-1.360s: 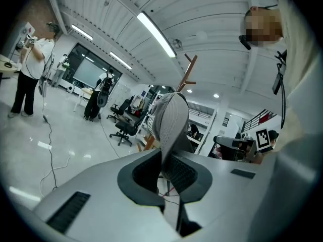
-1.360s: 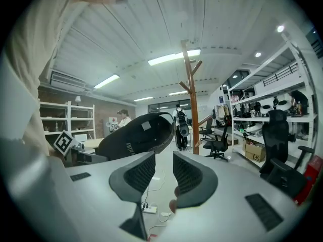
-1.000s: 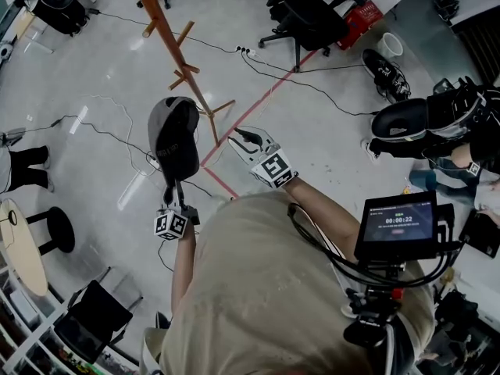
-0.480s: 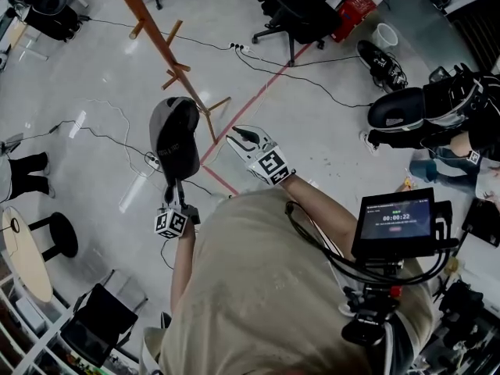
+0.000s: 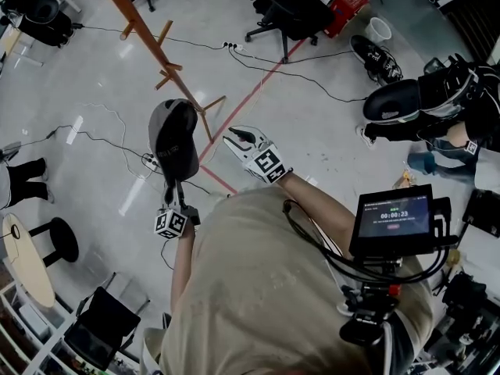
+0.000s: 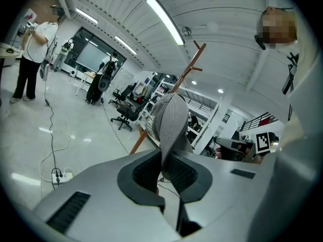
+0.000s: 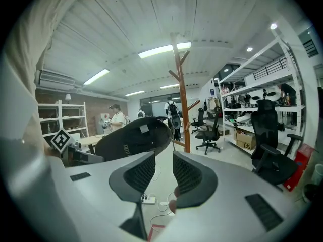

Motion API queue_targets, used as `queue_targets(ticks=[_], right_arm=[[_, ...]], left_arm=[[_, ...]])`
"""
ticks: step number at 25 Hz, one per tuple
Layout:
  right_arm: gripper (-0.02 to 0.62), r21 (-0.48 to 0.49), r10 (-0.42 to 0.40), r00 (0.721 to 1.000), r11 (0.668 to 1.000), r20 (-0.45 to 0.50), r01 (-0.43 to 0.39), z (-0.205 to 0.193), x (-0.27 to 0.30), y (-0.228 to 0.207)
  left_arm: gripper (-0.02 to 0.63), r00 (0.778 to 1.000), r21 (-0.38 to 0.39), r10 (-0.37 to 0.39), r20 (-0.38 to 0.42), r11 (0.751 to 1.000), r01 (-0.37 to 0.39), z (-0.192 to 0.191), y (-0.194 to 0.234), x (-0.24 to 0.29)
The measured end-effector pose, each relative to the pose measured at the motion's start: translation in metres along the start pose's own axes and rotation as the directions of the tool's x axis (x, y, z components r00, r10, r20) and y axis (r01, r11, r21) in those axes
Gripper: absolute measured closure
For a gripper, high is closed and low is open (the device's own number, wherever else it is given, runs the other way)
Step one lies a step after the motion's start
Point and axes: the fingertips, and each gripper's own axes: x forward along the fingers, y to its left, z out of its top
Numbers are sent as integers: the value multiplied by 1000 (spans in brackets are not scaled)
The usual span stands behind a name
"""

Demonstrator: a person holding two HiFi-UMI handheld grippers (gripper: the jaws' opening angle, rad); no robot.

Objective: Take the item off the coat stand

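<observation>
A grey and black cap hangs free of the wooden coat stand, which leans across the upper left of the head view. My left gripper is shut on the cap's brim and holds it upright from below. In the left gripper view the cap rises from between the jaws of my left gripper, with the coat stand behind it. My right gripper is open and empty, just right of the cap. In the right gripper view my right gripper has the cap to its left and the coat stand ahead.
Cables and a power strip lie on the floor beneath the cap, beside a red tape line. Black office chairs stand beyond the coat stand. A stool is at the left. A monitor rig hangs at my right side.
The coat stand has drifted up and to the left in the head view. Both grippers and the cap keep nearly the same places.
</observation>
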Motion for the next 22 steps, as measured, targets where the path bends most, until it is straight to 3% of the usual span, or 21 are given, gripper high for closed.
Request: queue_targets(ticks=[14, 22], right_arm=[[488, -1, -17, 1000, 1000, -1, 17, -5, -25, -19], [488, -5, 14, 1000, 1000, -9, -14, -13, -24, -7]], left_arm=[[572, 999, -4, -7, -33, 1000, 7, -21, -21, 10], [572, 1000, -7, 4, -23, 1000, -5, -26, -20, 2]])
